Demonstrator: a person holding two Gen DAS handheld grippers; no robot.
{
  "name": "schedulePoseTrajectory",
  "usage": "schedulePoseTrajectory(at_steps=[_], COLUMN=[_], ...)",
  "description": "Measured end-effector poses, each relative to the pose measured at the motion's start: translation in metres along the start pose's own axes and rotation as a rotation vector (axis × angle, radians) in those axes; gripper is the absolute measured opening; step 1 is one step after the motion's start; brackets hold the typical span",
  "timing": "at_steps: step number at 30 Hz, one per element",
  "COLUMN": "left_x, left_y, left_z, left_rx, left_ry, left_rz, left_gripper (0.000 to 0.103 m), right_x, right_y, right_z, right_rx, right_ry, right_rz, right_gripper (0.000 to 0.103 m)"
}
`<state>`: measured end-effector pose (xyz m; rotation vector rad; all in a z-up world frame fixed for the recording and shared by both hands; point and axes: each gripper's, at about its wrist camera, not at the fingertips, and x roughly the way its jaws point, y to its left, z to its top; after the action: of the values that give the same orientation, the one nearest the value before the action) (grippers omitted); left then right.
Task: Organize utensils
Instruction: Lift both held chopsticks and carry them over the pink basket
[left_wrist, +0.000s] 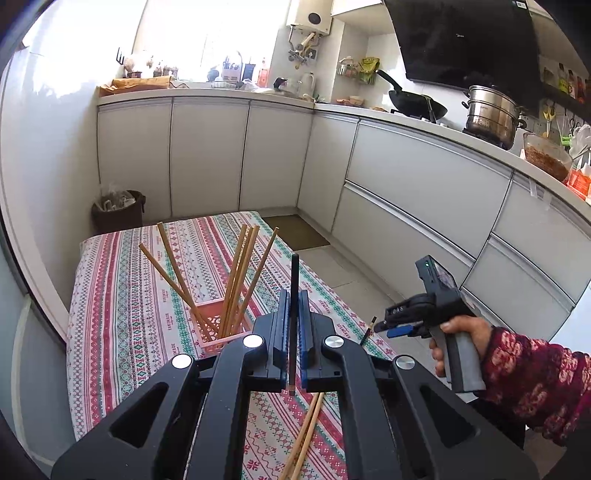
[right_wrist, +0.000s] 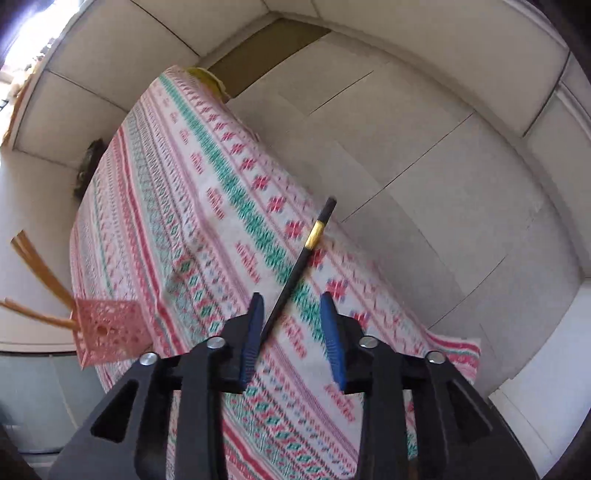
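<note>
The left hand-held gripper (left_wrist: 293, 328) is clamped tight on a black chopstick (left_wrist: 294, 295), holding it upright above the table (left_wrist: 110, 295) with its patterned cloth. Just beyond it a pink perforated holder (left_wrist: 225, 325) stands on the cloth with several wooden chopsticks (left_wrist: 236, 273) fanned out in it, and two more wooden chopsticks (left_wrist: 304, 435) lie under the gripper. The right hand-held gripper (right_wrist: 291, 332), tilted steeply downward, has its jaws partly apart around a second black chopstick with a gold band (right_wrist: 295, 273) lying near the table's edge; the pads do not press on it.
</note>
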<state>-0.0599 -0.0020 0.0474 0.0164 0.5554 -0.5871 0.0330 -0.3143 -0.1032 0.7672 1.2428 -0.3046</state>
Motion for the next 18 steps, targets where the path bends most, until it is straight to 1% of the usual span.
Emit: schedulePoseTrajectory(at_steps=[3,6,8,10,12,14,15,16,18], left_x=[0.002,0.005,0.008,0.011,0.012,0.012,0.012,0.011,0.01], left_y=[0.003,0.007,0.008,0.007,0.007,0.006,0.006,0.007,0.008], left_z=[-0.001,0.0,0.001,0.001,0.001,0.0,0.0,0.001,0.001], left_rx=[-0.002,-0.011,-0.012,-0.009,-0.009,-0.01,-0.012,-0.015,-0.022], left_ry=[0.006,0.016,0.022,0.027,0.031,0.028,0.026,0.023,0.015], left_rz=[0.002,-0.001,-0.002,-0.001,-0.001,0.002,0.004,0.006,0.013], left_gripper=[0.003,0.003,0.003,0.003,0.003,0.003,0.003,0.003,0.003], right_x=[0.004,0.013,0.025,0.042,0.054,0.052,0.045,0.035,0.013], right_y=[-0.004,0.0,-0.003,-0.012,-0.016,-0.014,-0.01,-0.005,0.003], right_z=[0.02,0.036,0.039,0.044,0.045,0.042,0.039,0.035,0.027], right_rx=[0.024,-0.012,-0.018,0.006,0.024,0.0,-0.032,-0.068,-0.11], right_ry=[-0.03,-0.068,-0.055,-0.027,-0.025,-0.092,-0.141,-0.187,-0.254], right_rz=[-0.009,-0.07,-0.094,-0.095,-0.091,-0.085,-0.077,-0.066,-0.009], right_gripper=[0.045,0.046,0.045,0.045,0.045,0.016,0.012,0.011,0.008])
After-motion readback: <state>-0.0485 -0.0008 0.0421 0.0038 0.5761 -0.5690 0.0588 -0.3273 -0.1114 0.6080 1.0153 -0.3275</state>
